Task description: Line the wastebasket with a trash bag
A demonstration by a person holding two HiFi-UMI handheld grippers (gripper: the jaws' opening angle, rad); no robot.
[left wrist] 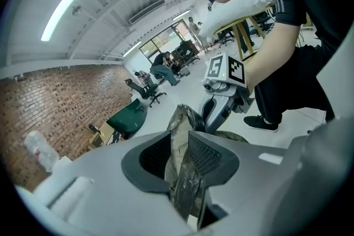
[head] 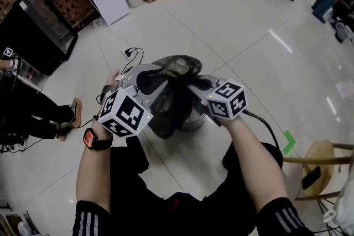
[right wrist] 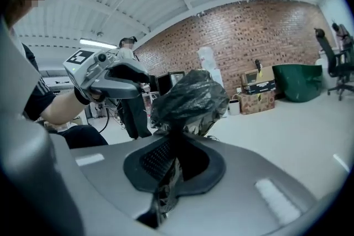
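The trash bag [head: 168, 99] is a crumpled black bunch held up between the two grippers, hanging right above the wastebasket [head: 194, 120]. The basket's metal rim peeks out under it on the floor [head: 232, 30]. The bag isn't opened out yet, and as far as I can see none of it is over the rim.

The right gripper [right wrist: 174, 155] has its jaws pinched tight on a fold of the film. The left gripper [left wrist: 180, 155] is the worry. Its jaws stand partly apart, and the film runs through the gap, lying against one pad while the other stands off it.

If the hands pull apart now to spread the mouth, I'd expect the film to slide out on the left. The bag would then swing from the right grip alone and maybe slump in a heap on the basket. Pulling hard against that tight right pinch could also stretch or tear film this thin. The basket looks light, so a snagged bag might tip it toward the power strip [head: 127, 53] lying well beyond it.
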